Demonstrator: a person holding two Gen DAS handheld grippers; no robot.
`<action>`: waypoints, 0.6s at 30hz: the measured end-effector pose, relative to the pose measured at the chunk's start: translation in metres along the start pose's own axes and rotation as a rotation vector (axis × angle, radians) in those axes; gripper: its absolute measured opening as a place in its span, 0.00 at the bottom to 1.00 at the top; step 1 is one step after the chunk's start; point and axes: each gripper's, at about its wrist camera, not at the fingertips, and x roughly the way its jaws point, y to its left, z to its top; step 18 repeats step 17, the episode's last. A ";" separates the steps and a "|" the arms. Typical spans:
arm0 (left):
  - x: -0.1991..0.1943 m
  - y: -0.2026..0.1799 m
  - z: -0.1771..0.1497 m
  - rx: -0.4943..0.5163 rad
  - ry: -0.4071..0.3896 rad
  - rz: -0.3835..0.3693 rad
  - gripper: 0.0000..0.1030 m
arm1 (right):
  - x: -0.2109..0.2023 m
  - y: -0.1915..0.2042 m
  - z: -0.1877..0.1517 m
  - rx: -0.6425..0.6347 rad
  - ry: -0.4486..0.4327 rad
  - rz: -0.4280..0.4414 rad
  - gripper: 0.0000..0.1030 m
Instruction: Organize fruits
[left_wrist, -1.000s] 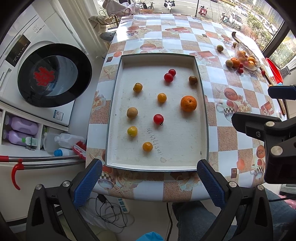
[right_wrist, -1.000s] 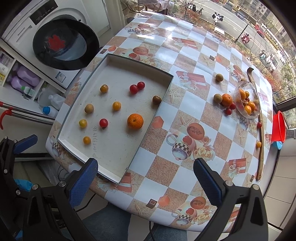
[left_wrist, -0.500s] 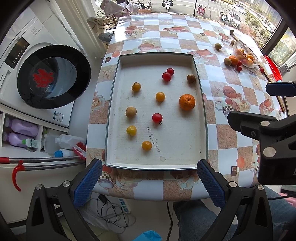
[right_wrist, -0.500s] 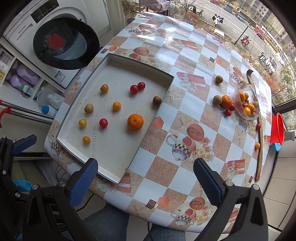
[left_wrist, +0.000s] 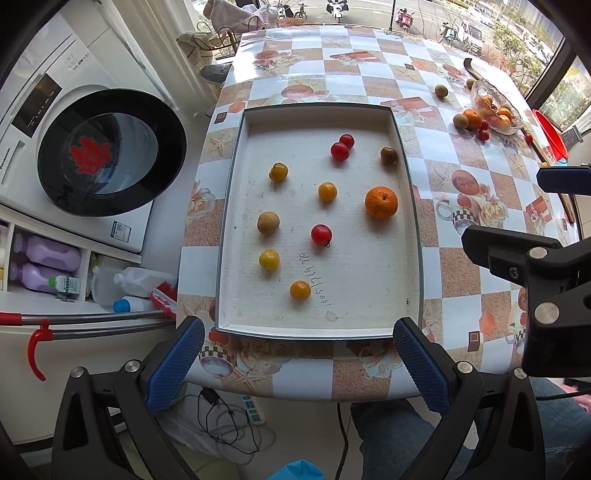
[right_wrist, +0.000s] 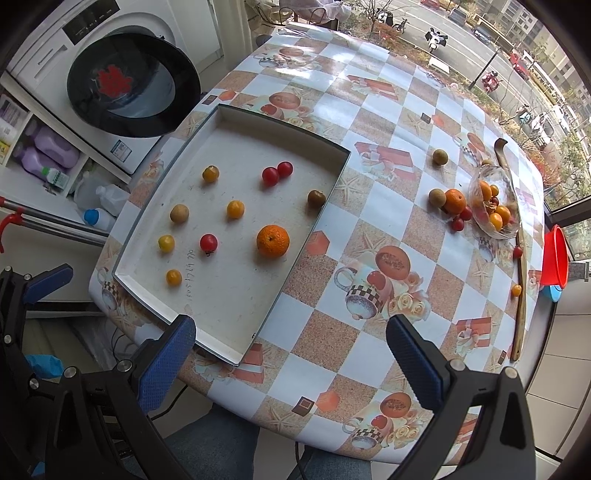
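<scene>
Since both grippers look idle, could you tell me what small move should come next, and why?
Probably lower the right gripper toward the orange in the tray. Both sets of jaws stand open and empty above the table's near edge, and that orange is the largest fruit and lies nearest the right side.

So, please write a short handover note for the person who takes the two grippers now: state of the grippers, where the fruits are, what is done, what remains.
Left gripper: open, empty, hovering at the near edge of the white tray.
Right gripper: open, empty, over the near table edge.

In the tray: a mandarin, three red cherry tomatoes (a touching pair, one alone), several yellow-orange tomatoes and two brownish round fruits, all scattered loosely.

By the glass bowl on the far right: another mandarin, red tomatoes and brown fruits loose on the tablecloth; the bowl holds more.

Done: no grouping visible. Left: sort everything.
</scene>
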 end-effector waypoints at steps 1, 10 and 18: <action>0.001 0.000 0.000 0.001 0.001 0.003 1.00 | 0.000 0.000 0.000 -0.001 0.000 0.000 1.00; 0.006 0.004 0.001 -0.010 0.020 0.007 1.00 | 0.003 0.002 -0.001 -0.001 0.003 0.000 1.00; 0.002 0.003 0.002 -0.002 -0.013 -0.011 1.00 | 0.005 0.002 -0.001 0.001 0.007 0.003 1.00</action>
